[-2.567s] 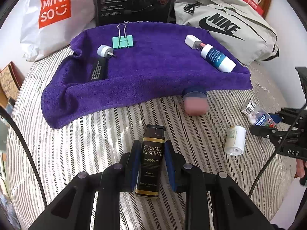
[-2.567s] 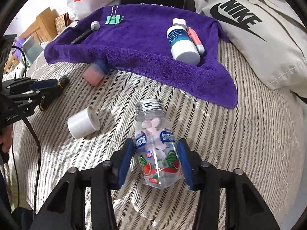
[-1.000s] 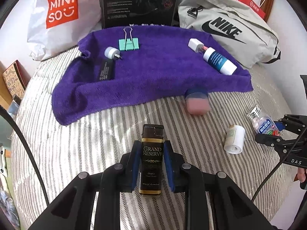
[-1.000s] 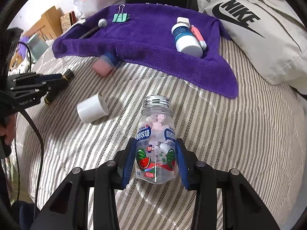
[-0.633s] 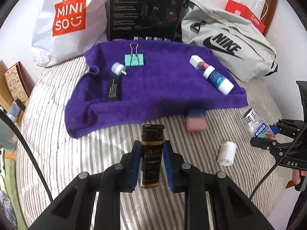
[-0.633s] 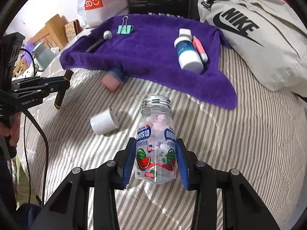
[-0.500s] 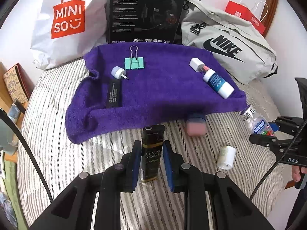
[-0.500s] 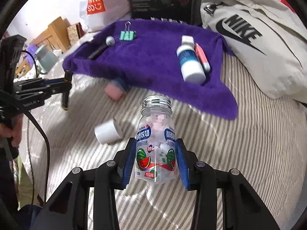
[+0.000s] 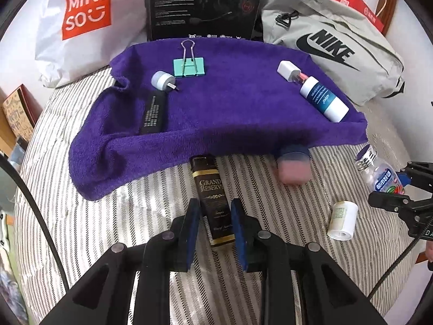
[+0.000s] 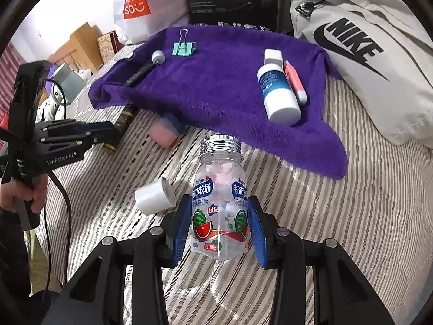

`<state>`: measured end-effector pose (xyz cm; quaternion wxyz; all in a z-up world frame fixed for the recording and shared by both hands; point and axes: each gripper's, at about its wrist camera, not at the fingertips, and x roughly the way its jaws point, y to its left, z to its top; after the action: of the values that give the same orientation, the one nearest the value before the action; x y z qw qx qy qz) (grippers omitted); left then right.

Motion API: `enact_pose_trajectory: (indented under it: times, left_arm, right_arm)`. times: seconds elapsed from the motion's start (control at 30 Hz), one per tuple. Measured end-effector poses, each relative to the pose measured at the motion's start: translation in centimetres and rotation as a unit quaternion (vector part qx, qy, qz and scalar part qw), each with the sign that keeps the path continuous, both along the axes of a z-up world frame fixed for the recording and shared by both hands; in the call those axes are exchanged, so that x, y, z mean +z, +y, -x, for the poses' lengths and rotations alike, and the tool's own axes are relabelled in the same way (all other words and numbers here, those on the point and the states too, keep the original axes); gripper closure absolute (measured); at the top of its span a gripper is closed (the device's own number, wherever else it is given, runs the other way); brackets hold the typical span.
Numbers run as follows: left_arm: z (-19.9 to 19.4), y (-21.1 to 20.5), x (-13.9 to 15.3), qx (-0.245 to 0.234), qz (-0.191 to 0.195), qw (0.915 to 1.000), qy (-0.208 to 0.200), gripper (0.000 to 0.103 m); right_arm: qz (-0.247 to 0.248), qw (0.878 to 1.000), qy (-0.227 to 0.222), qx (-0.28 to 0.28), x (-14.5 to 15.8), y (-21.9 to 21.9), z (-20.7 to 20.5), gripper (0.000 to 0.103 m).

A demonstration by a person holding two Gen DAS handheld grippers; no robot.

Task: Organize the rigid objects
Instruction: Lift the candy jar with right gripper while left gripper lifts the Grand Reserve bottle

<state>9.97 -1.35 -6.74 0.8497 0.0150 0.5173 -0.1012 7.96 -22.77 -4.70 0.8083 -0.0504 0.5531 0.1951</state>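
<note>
A black "Grand Reserve" lighter [image 9: 212,189] lies tilted on the striped bedding, its top at the edge of the purple towel [image 9: 238,108]. My left gripper [image 9: 213,203] straddles it with its jaws opening, and a gap shows at the left pad. My right gripper [image 10: 217,205] is shut on a clear candy bottle [image 10: 219,178] with a silver neck, held above the bedding. On the towel lie a green binder clip [image 9: 188,66], a grey plug [image 9: 162,80], a black strip [image 9: 153,113], a white-and-blue bottle [image 9: 323,98] and a pink stick [image 10: 295,81].
A pink-and-blue item [image 9: 293,168] pokes out from under the towel's front edge. A small white bottle [image 9: 342,219] lies on the bedding. Behind the towel stand a Miniso bag [image 9: 81,16], a black box [image 9: 203,2] and a Nike bag [image 9: 333,46].
My left gripper has come forward and down to the towel's edge. The lighter now sits tilted and loose between the jaws. The right gripper still holds the bottle, nearly still.
</note>
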Motion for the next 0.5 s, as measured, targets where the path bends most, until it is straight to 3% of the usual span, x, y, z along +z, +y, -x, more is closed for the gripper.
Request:
enact_pose_trajectory:
  times: [0.37,0.5]
  left_arm:
    - [-0.9,-1.3,-0.5,0.023,-0.039,0.9990,-0.006,0.080]
    - [-0.5,-0.7,-0.4,0.018,-0.019,0.9996,-0.005,0.082]
  right_arm:
    - [-0.001,1.000,0.013,0.004,-0.9,-0.1,0.5,0.062]
    - [-0.004,1.000,0.018,0.003,-1.3,0.1,0.4,0.062]
